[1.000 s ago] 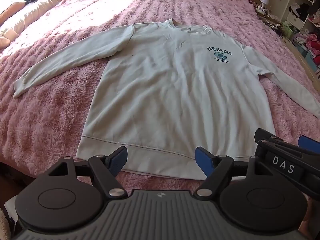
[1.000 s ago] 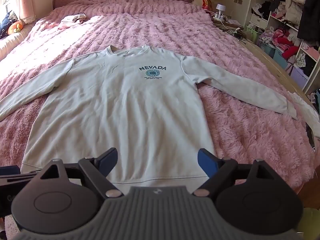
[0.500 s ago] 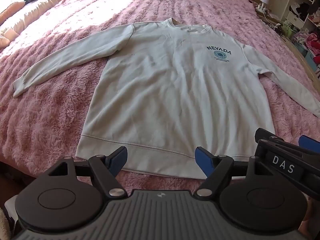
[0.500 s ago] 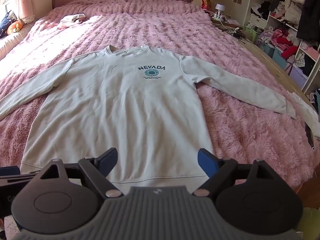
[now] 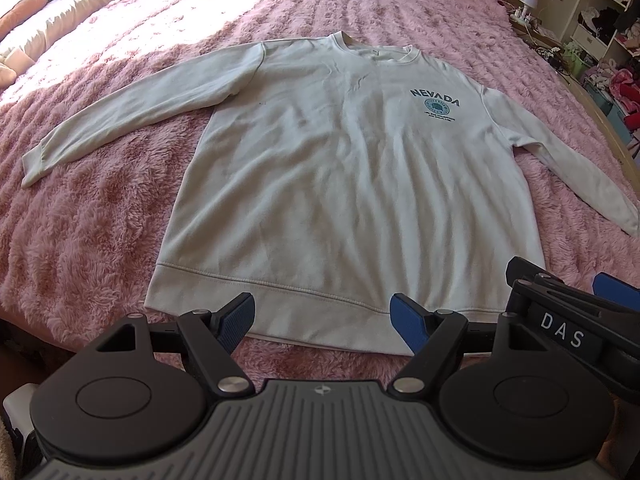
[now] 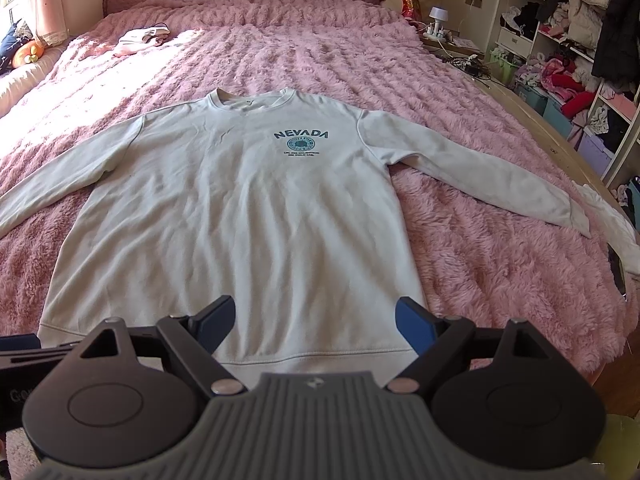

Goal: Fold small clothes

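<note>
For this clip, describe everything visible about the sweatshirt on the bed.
The sweatshirt is pale grey-white, of what looks like soft fleece jersey, with a ribbed crew neck, cuffs and hem band. A dark teal NEVADA print with a round emblem sits on the chest. It lies flat, front up and unfolded on the fluffy pink bedspread, collar toward the headboard, both sleeves spread out and angled downward, with light wrinkles across the body. Nothing grips it; only the bedspread touches it.

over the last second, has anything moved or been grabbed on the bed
Nothing visibly changed. The sweatshirt lies flat, face up, on the pink blanket, both sleeves spread out. The left tool and right tool hover over its hem with jaws open and nothing between them.
</note>
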Tool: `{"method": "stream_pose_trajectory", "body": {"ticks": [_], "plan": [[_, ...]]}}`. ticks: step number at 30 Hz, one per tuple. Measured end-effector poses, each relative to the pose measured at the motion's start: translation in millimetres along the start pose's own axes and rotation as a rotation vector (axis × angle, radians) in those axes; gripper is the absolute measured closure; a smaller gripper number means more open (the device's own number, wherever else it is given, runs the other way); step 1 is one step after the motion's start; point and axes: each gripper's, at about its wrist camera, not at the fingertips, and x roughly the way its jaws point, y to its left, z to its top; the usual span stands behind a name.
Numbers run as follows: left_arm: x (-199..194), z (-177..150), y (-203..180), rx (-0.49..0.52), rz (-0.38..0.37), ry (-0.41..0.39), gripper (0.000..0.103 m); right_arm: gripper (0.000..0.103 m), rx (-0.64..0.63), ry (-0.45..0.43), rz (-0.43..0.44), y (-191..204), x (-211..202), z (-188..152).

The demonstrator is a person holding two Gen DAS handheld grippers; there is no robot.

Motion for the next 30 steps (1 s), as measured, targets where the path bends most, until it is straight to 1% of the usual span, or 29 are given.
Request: {"method": "stream_pose_trajectory", "body": {"ticks": [30], "plan": [[-1.1, 0.4, -1.1, -0.002, -0.004, 0.010, 0.013, 0.020, 0.003, 0.001, -0.010, -1.8, -0.1, 1.1]]}}
